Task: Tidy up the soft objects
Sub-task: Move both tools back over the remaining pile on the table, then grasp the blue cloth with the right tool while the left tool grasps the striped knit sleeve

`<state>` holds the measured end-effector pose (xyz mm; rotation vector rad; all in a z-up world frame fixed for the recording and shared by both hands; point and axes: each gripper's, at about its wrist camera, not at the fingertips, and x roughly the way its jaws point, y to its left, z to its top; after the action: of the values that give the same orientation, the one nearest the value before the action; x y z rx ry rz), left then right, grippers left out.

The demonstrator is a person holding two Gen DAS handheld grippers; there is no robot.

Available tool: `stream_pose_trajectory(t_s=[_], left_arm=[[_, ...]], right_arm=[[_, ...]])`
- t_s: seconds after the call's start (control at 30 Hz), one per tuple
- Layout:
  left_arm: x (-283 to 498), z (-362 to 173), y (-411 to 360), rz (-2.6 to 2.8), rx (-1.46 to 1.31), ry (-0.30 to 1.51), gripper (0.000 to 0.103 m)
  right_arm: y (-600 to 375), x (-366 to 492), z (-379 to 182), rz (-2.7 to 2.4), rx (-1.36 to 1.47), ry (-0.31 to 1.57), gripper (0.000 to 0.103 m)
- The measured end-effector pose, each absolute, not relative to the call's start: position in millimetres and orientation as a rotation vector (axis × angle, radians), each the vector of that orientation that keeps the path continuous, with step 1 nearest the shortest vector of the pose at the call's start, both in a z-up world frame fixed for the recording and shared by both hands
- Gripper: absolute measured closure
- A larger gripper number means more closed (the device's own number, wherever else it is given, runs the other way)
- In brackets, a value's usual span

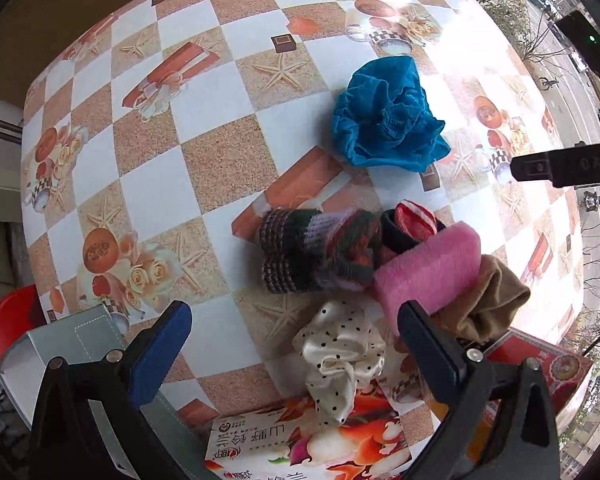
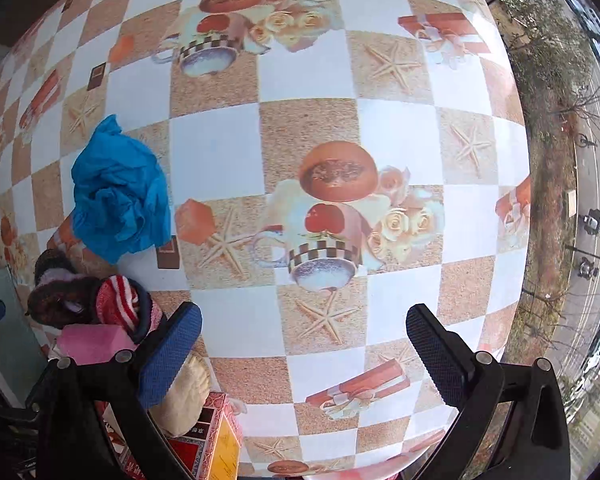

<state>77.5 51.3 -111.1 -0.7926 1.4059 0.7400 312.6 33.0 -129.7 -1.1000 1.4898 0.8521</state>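
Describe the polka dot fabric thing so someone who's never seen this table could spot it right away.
Start at the checkered table and find the cluster of soft items near its front edge. The polka dot scrunchie lies at the front of that cluster, between the fingers of the left tool, partly over a printed box. It is the only shiny cream piece with black dots; its neighbours are knitted, pink or tan.

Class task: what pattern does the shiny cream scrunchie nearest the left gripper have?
Small black polka dots on the cream satin scrunchie, clearest in the left wrist view.
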Motion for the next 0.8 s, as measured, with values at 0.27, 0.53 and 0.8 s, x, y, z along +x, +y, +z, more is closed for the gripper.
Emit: stream_pose_trajectory(t_s=[0.27,0.53,0.8], left_arm=[[71.0,-135.5,101.0,0.879,-0.812,1.431,0.0],[40.1,-133.8,130.1,0.999,-0.895,1.386,0.0],[29.5,-149.1,126.9,1.03,-0.995,1.319,0.0]], right_arm=[[14.7,297.2,-122.0,1.115,-1.01,1.626,0.0],[66.4,240.9,-127.1,1.233,-1.054,1.516,0.0],[109.5,218.3,-165.2,1.208,-1.129,1.446,0.0]])
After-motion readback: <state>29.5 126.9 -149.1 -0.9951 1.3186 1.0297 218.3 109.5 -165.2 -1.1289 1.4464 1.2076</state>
